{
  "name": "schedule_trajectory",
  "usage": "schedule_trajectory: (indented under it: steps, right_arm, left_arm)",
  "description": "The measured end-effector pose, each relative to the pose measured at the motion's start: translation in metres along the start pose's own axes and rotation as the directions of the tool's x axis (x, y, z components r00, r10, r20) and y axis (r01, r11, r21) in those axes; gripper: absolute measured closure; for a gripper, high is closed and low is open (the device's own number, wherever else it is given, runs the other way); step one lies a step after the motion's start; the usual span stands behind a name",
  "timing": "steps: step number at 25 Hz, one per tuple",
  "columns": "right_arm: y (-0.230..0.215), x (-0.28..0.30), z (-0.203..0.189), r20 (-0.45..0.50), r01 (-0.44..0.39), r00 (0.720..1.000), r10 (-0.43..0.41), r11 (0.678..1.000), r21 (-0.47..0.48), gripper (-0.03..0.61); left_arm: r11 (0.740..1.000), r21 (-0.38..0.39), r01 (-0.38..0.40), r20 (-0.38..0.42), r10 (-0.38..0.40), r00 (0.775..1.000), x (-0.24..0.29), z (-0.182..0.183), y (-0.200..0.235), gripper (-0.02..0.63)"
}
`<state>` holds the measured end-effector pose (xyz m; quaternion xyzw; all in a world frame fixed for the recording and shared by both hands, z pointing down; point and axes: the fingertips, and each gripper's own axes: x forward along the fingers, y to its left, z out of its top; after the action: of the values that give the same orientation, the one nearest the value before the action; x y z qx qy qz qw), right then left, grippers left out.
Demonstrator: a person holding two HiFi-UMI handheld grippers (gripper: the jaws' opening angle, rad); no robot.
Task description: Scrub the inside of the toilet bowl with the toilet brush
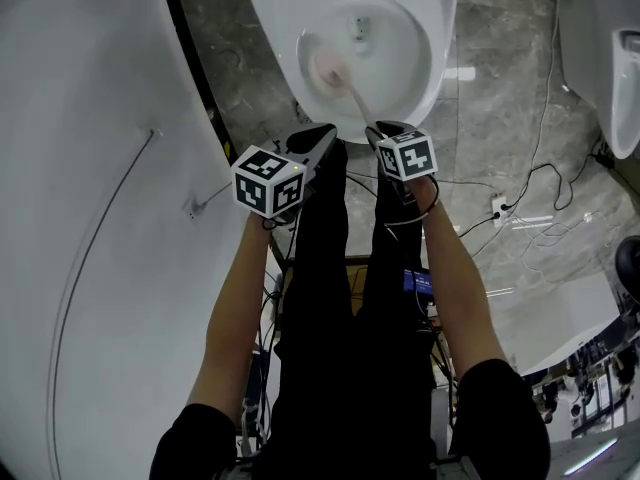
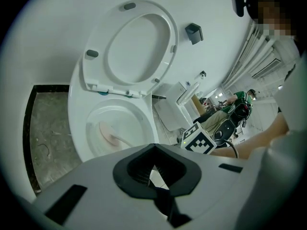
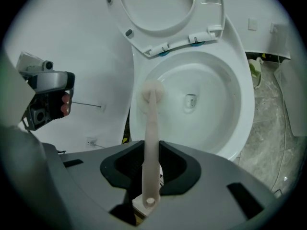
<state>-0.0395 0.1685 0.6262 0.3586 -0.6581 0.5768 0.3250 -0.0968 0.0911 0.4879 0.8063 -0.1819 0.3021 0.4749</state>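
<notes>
1. Task thing: the toilet brush (image 3: pixel 151 138) has a slim pale handle and a rounded pinkish head. The head lies inside the toilet bowl (image 3: pixel 240 109), against the inner wall on the person's left side, well apart from the drain opening. The seat and lid (image 3: pixel 158 8) stand raised.
2. Right gripper (image 3: pixel 151 169): the jaws are closed on the brush handle near its top end. The end with the hanging hole sticks out behind the jaws.
3. Left gripper (image 2: pixel 153 169): the jaws are drawn together with nothing between them. It hovers just beside the right gripper, above the front rim of the bowl, and takes no part in the grip.
4. Handling estimate: the brush looks light and made of plastic. The thin handle will probably flex under scrubbing pressure. Its smooth surface may twist or slide between the jaws.
5. Grip point: a hold near the top end gives long reach but weak leverage. A hold lower on the handle would likely give firmer control of the head.
6. Caution: press moderately. Hard side loads could lever the handle out of the jaws.
</notes>
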Motion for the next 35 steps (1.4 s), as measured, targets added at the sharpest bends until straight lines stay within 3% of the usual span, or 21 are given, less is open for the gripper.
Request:
schedule_trajectory:
  steps: [18, 23, 35]
  right_arm:
    - [-0.088, -0.007, 0.08, 0.057, 0.173, 0.983, -0.176, 0.984, 0.043, 0.474]
    - [-0.094, -0.007, 0.088, 0.045, 0.192, 0.98, -0.195, 0.98, 0.058, 0.474]
    - [-0.08, 0.013, 0.09, -0.024, 0.176, 0.984, -0.177, 0.984, -0.014, 0.474]
  left_arm:
    - [1.0, 0.03, 0.008, -0.058, -0.006, 0.998, 0.017, 0.002, 0.009, 0.604]
    - [0.999, -0.003, -0.035, -0.056, 0.035, 0.998, 0.021, 0.005, 0.026, 0.603]
    - [0.998, -0.042, -0.038, -0.042, 0.036, 0.998, 0.016, 0.002, 0.033, 0.603]
